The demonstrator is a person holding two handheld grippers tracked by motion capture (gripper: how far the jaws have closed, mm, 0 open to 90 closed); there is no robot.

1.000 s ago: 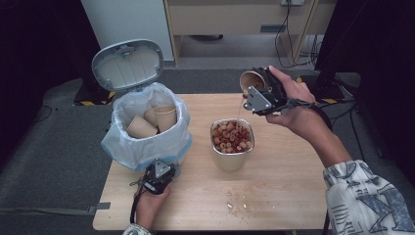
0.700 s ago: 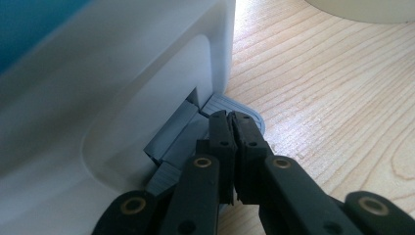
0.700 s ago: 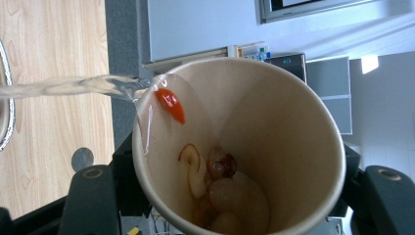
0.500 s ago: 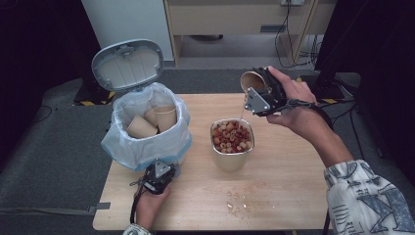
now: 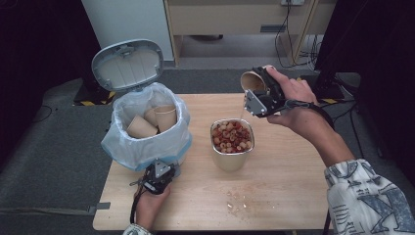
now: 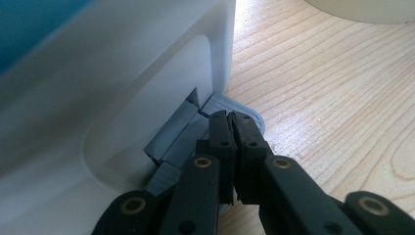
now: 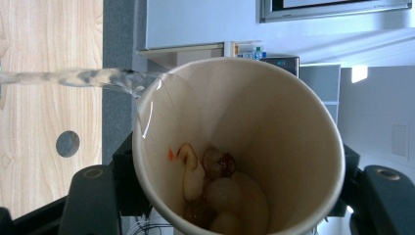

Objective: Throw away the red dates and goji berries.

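My right gripper [image 5: 262, 93] is shut on a tan paper cup [image 5: 252, 81], held tipped on its side above the table's far edge. In the right gripper view, the cup [image 7: 274, 127] holds wet food scraps, and a thin stream of liquid [image 7: 73, 78] runs off its rim. Below it stands a metal container [image 5: 230, 160] full of red and pale scraps [image 5: 231, 136]. My left gripper [image 5: 157, 177] is shut, and its tips [image 6: 231, 120] rest on the grey pedal [image 6: 218, 103] of a white bin [image 5: 147, 142]. The bin's lid [image 5: 128, 63] stands open.
Two used paper cups [image 5: 142, 128] lie inside the bin's blue liner. A wet patch with crumbs [image 5: 240, 198] marks the wooden table [image 5: 293, 196] in front of the metal container. Cabinets and cables stand beyond the table's far edge.
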